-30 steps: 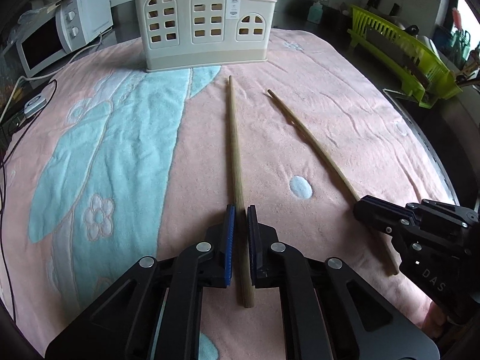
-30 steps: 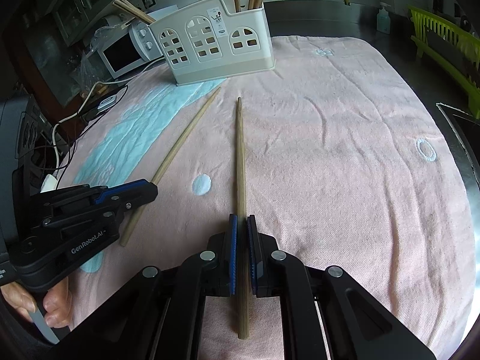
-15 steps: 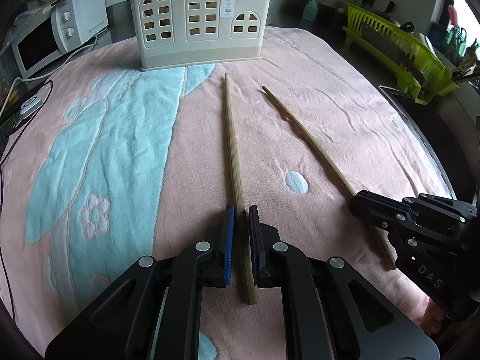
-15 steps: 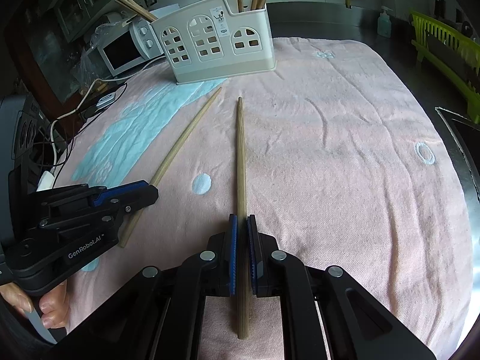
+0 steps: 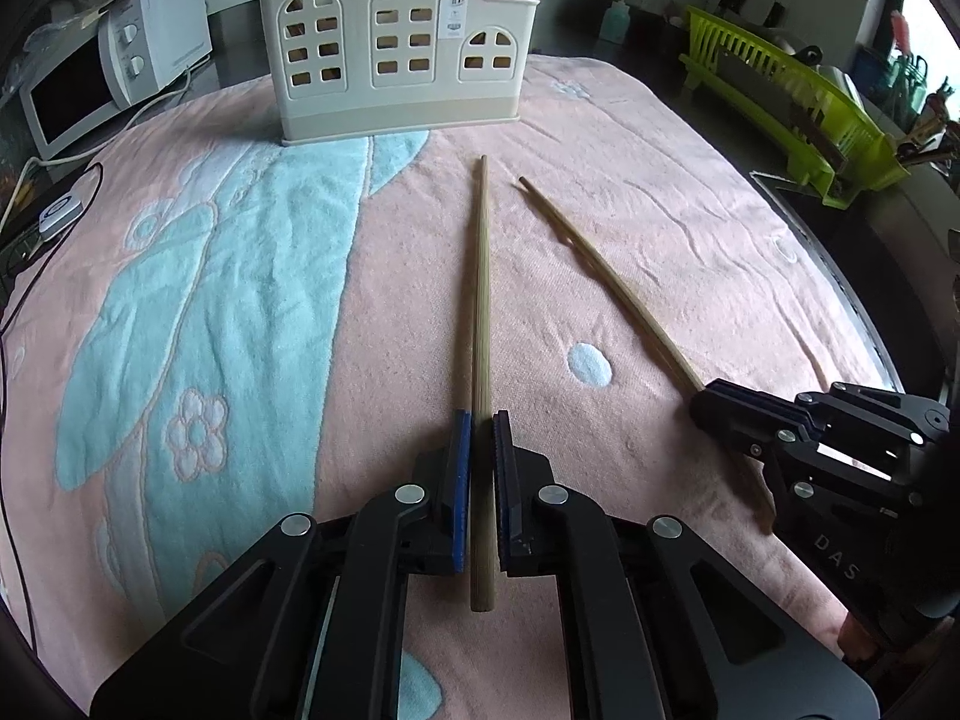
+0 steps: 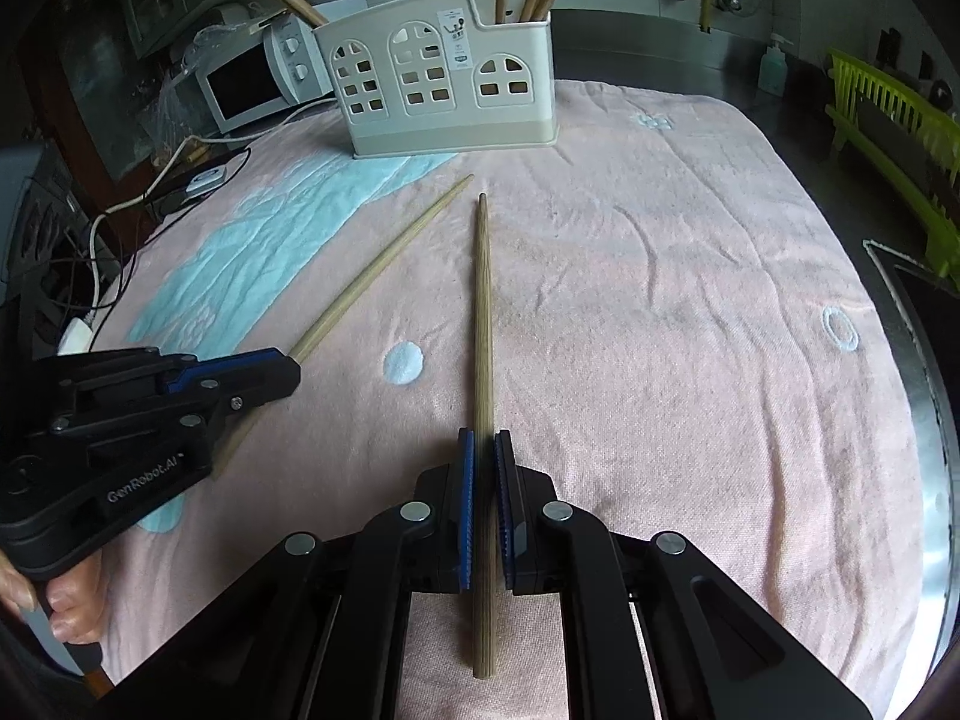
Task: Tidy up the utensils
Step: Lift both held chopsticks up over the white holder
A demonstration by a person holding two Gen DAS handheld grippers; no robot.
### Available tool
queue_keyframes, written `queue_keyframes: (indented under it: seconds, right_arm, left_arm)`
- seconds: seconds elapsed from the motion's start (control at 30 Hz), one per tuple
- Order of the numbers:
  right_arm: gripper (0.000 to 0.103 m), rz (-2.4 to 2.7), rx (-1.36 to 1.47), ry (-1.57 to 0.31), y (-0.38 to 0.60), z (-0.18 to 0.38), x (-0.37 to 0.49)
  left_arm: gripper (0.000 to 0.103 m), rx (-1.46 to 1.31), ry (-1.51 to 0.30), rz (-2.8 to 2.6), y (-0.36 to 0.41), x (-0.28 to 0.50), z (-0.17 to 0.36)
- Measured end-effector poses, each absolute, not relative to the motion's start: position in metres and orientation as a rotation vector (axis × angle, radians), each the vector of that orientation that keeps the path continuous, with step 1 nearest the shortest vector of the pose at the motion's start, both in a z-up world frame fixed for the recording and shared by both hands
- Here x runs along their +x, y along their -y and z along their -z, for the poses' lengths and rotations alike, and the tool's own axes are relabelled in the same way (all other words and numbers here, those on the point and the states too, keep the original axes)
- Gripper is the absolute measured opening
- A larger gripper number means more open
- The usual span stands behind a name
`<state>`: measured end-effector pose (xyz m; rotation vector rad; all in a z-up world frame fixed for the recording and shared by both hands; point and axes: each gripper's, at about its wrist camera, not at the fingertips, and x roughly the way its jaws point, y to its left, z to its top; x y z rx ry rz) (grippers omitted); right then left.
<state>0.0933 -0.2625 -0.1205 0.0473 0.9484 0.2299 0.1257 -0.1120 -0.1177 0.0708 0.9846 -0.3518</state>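
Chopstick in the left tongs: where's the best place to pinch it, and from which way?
Pinch the chopstick near its thick butt end, coming along its length from the near side, the way the left tongs hold it now. It is long, thin and tapers toward the holder, so the thick end gives the pads more to squeeze, and the thin tip leads into the holder.

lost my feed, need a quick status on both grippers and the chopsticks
Left gripper shut on left chopstick. Right gripper shut on right chopstick. Both point at the utensil holder, chopsticks already inside. Pink towel between, nothing in the way.
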Motion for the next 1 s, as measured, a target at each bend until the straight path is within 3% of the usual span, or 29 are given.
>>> queue_keyframes:
  seconds: [0.63,1.0]
  right_arm:
    - [0.007,-0.235,-0.061,-0.737,0.255,0.052,0.066]
    - [0.007,-0.276,-0.026,-0.631,0.251,0.007,0.069]
  left_arm:
    - [0.006,0.009,-0.732,0.350,0.079,0.103,0.052]
    - [0.006,-0.042,-0.675,0.377,0.065,0.106,0.022]
